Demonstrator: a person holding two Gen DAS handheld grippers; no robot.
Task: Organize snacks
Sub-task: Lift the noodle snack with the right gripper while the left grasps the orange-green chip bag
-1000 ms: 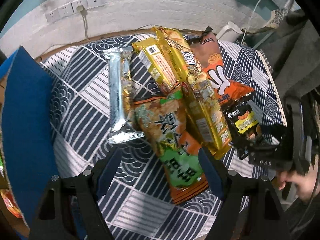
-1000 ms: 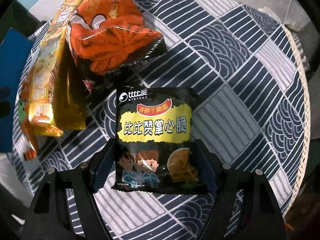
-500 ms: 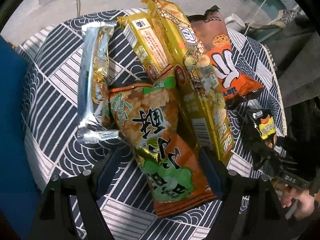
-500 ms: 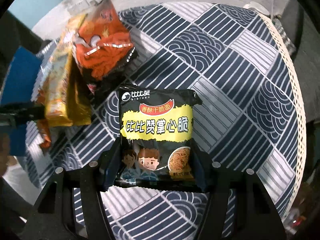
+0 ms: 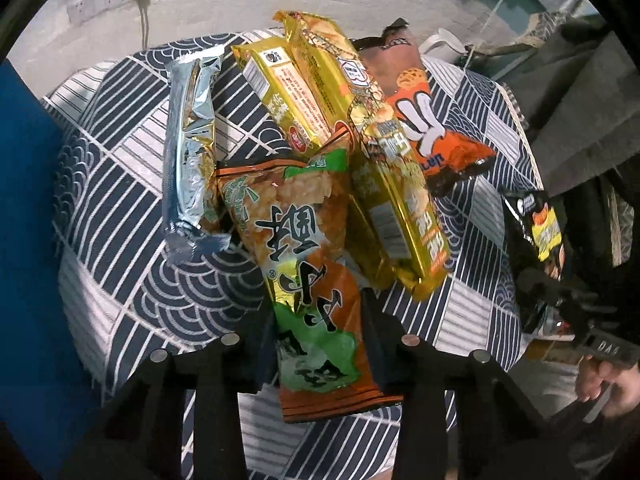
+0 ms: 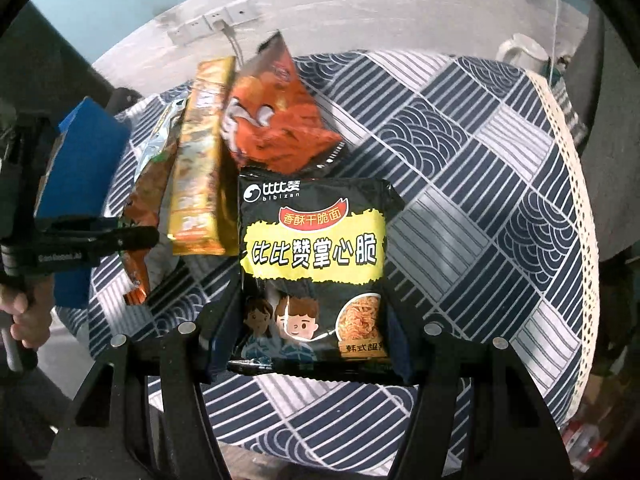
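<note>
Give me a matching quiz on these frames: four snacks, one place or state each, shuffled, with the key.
Things:
1. black noodle packet
2. green-orange packet
3. silver bar
4. orange puff bag

Places or states:
A. lies on the cloth, left of the pile, untouched
B. between the left gripper's closing jaws
C. clamped in the right gripper
D. lies on the cloth behind the black packet

Pairs: 1-C, 2-B, 3-A, 4-D
</note>
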